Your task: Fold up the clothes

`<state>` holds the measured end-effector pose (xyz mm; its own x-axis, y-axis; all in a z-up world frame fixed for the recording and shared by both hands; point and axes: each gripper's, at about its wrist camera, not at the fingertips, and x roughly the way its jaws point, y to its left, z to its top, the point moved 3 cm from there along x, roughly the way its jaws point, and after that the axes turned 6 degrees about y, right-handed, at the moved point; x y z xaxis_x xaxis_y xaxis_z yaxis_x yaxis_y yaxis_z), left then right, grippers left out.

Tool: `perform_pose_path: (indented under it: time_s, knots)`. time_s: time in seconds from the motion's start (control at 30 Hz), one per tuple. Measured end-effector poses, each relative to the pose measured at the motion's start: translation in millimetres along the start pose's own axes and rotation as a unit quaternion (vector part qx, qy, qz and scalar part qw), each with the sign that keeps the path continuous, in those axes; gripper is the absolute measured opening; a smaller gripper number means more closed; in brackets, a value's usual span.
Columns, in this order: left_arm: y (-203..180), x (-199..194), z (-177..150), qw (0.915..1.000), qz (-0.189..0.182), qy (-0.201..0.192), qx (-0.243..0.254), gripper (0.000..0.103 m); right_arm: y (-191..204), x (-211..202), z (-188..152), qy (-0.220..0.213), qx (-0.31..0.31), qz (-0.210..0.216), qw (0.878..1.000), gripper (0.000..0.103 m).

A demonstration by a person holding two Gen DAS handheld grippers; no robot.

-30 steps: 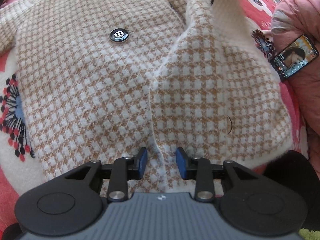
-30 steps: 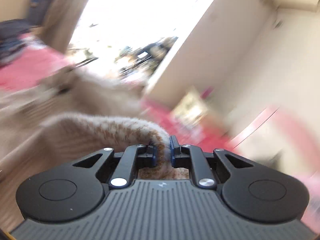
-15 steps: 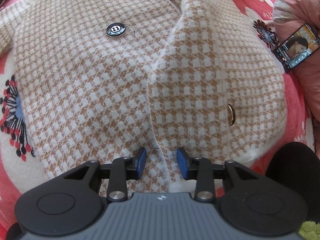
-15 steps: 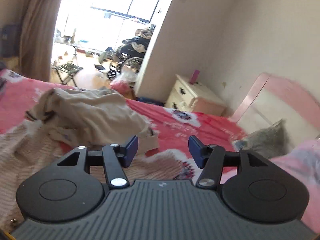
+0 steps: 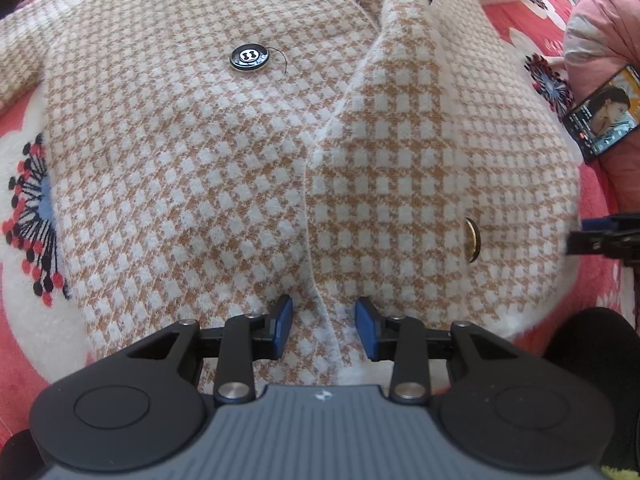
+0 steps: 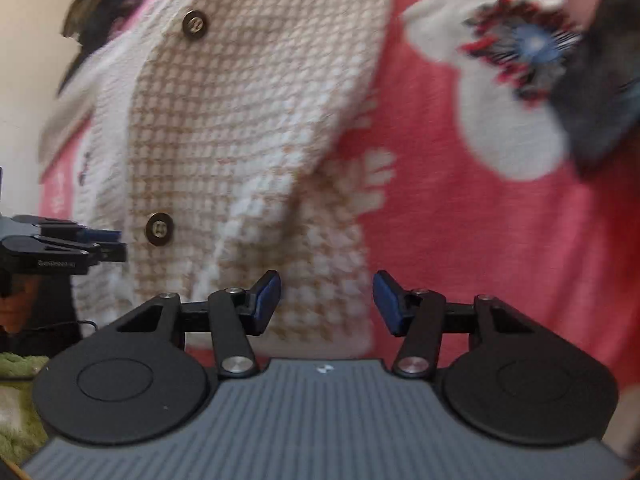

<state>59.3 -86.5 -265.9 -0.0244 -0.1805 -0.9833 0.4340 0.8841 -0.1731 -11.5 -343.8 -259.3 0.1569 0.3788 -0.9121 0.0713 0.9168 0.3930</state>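
A tan-and-white houndstooth jacket (image 5: 200,184) lies spread on the red floral bedspread (image 5: 20,320), its right front panel (image 5: 440,152) folded over the middle. It has a black button (image 5: 249,58) and a gold button (image 5: 472,239). My left gripper (image 5: 323,328) points down at the near hem, open, with the panel's white edge running between its jaws. My right gripper (image 6: 326,296) hovers over the jacket's hem corner (image 6: 320,264); its jaws are closing, cloth beneath them, pads not pressing. Each gripper shows in the other's view: the right gripper (image 5: 600,236), the left gripper (image 6: 100,244).
A lit phone (image 5: 604,116) rests on a pink quilt (image 5: 600,20) at the right. A dark rounded shape (image 5: 592,356) sits at the near right. A blurred dark grey mass (image 6: 592,92) lies at the right wrist view's upper right. Green rug (image 6: 16,364) shows below the bed edge.
My right gripper let go of the jacket fold it held up, opened, and swung from facing the room down onto the bed. The raised panel now lies flat. My left gripper stayed nearly still.
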Motion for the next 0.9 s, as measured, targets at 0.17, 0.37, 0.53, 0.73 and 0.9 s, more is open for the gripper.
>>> perform_pose_path:
  time_s: [0.17, 0.37, 0.53, 0.73, 0.9]
  knots:
    - [-10.5, -2.2, -1.5, 0.9999, 0.012, -0.001, -0.012, 0.033, -0.8, -4.6, -3.6, 0.016, 0.053, 0.038, 0.998, 0.005]
    - [-23.7, -2.6, -2.7, 0.9992, -0.019, 0.009, -0.033, 0.037, -32.5, -68.2, -23.8, -0.046, 0.145, 0.061, 0.986, 0.005]
    - [-44.4, 0.3, -3.4, 0.9998, 0.002, 0.013, 0.016, 0.041, -51.1, -21.0, -30.8, 0.010, 0.122, -0.096, 0.988, 0.002]
    - [-42.8, 3.3, -7.4, 0.9999, -0.010, 0.001, 0.014, 0.042, -27.4, -54.6, -31.1, -0.053, 0.092, -0.101, 0.989, 0.005]
    - [-44.4, 4.6, -9.9, 0.9996, -0.013, -0.023, 0.011, 0.045, 10.8, -92.3, 0.3, -0.147, -0.003, -0.103, 0.984, 0.006]
